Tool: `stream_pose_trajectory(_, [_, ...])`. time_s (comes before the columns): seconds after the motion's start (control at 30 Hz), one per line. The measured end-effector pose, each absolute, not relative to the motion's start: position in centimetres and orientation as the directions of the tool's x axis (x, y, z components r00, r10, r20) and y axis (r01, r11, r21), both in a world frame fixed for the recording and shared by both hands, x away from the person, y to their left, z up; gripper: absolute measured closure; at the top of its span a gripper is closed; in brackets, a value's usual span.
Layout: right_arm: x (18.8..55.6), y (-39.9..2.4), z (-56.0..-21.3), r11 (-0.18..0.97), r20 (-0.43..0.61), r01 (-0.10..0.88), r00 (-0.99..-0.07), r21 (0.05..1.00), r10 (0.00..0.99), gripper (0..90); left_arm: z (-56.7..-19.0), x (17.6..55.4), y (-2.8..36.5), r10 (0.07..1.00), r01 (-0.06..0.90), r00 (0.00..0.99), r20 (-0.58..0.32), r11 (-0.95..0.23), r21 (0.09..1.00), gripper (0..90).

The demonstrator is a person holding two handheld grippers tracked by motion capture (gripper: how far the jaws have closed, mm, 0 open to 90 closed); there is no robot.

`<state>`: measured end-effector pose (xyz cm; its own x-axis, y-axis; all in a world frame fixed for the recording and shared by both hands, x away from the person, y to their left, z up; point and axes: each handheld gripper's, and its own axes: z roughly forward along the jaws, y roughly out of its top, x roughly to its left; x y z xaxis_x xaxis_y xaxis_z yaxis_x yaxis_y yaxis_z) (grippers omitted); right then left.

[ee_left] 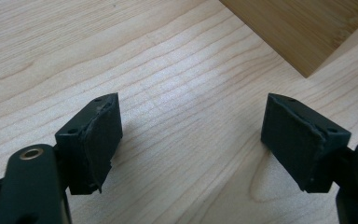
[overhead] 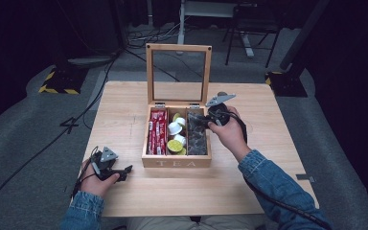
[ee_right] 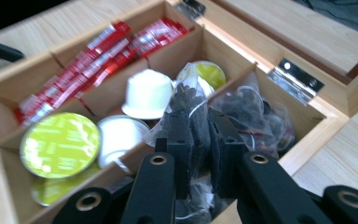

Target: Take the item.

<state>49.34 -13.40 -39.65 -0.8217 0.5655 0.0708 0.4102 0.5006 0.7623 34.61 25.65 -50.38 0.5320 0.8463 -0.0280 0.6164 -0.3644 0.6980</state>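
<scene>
A wooden tea box (overhead: 176,163) stands open in the middle of the table, its glass lid (overhead: 178,72) upright. It holds red sachets (overhead: 158,132) on the left, white and green-lidded capsules (overhead: 175,128) in the middle and clear bags of dark tea (overhead: 197,141) on the right. My right gripper (overhead: 195,120) hovers over the right compartment. In the right gripper view, my right gripper (ee_right: 200,135) is shut on one clear tea bag (ee_right: 186,100), held above the others (ee_right: 256,112). My left gripper (overhead: 124,171) rests at the table's front left, open (ee_left: 191,140) over bare wood.
The box's front left corner (ee_left: 303,32) lies just beyond the left jaws. The table (overhead: 249,187) has bare wood around the box. Cables, a striped stand base (overhead: 60,84) and a dark chair (overhead: 251,28) sit on the grey floor behind.
</scene>
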Motion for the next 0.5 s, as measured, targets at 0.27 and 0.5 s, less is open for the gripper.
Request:
stream_pose_trajectory(0.27, [48.5, -14.7, -38.3, 0.458, 0.090, 0.380, -0.838, 0.804, 0.538, 80.5, -50.4, 34.7, 25.7, 0.841, 0.612, 0.541, -0.029, -0.370, 0.699, 20.8])
stream_pose_trajectory(0.5, [47.9, -16.3, -37.1, 0.421, 0.098, 0.370, -0.835, 0.829, 0.542, 80.5, -50.4, 34.8, 25.8, 0.839, 0.612, 0.543, -0.030, -0.371, 0.698, 20.7])
